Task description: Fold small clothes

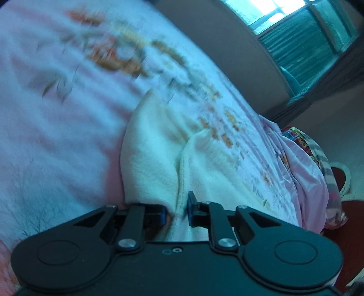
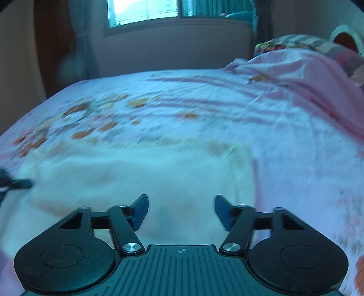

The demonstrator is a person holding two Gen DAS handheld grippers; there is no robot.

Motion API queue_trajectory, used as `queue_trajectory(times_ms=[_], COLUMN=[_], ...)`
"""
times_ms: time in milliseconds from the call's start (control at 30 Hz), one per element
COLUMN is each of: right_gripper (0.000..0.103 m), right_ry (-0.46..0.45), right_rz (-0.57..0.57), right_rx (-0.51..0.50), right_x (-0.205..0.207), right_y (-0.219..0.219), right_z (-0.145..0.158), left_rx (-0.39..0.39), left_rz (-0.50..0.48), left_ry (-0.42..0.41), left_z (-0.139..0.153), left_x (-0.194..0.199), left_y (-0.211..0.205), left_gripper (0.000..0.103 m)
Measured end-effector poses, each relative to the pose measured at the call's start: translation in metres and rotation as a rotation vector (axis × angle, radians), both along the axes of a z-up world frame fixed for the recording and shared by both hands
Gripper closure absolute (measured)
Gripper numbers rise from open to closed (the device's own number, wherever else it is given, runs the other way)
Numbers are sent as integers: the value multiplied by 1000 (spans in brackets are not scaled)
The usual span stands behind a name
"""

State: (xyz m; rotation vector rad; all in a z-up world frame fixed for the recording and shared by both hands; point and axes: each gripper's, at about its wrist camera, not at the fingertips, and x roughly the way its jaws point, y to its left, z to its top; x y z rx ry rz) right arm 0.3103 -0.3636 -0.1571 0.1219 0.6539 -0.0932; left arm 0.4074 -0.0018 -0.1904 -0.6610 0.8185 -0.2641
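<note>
A wide bed fills both wrist views, covered by a pink and white sheet printed with orange and brown flowers. A small cream fleece garment lies on the sheet at the near edge of the bed, directly in front of both tools. In the left wrist view the left gripper has its two blue-padded fingers drawn close together on a raised fold of the cream cloth, pinching it; the fabric bunches into a ridge running away from the pinch. In the right wrist view the right gripper hangs just above the flat part of the same garment with its jaws spread apart and nothing pressed between them. At the far left edge of that view a dark tip of the other tool rests against the garment's left side. To the far right a heap of crumpled pink bedding rises, with a bright patterned and striped pillow behind it, crowding that side. A white curved headboard shows at the far right corner. Beyond the bed stands a plain wall with a window and teal curtains. The middle and left of the sheet lie flat and open. Much of both views is blurred.
</note>
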Motion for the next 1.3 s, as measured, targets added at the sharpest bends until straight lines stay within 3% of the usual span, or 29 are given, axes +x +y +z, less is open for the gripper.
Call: queue_trajectory(times_ms=[33, 133, 200, 267, 367, 500, 667, 833, 967, 1067, 1200, 1300], right_gripper=[62, 63, 63, 62, 62, 62, 62, 62, 62, 62, 62, 62], right_ry=[8, 1, 128, 118, 70, 24, 36, 38, 16, 34, 124, 117], right_rz=[-17, -58, -39, -29, -46, -57, -71, -94, -79, -36, -26, -46], right_rx=[-3, 1, -1, 3, 100, 178, 222, 282, 407, 520, 633, 740], right_x=[8, 24, 42, 41, 25, -8, -38, -56, -60, -50, -28, -19], right_y=[-5, -18, -25, -29, -46, -68, -93, -111, -109, -98, -87, -90], right_z=[1, -2, -25, -30, -18, -2, 1, 1, 7, 7, -10, -21], left_rx=[25, 144, 203, 263, 329, 380, 500, 478, 465, 536, 563, 536], left_rz=[-9, -78, -136, -208, -319, -440, -545, -612, -522, -455, -454, -463], left_ry=[-30, -148, -208, -265, -309, -306, -214, -309, -311, -281, -196, -158], left_z=[9, 42, 63, 80, 92, 82, 43, 73, 94, 85, 55, 40], left_x=[-3, -9, -14, -21, -31, -48, -70, -102, -101, -96, -103, -107], left_y=[-4, -30, -54, -87, -147, -226, -288, -278, -235, -205, -180, -169], left_gripper=[89, 89, 89, 89, 89, 90, 81, 76, 71, 70, 70, 70])
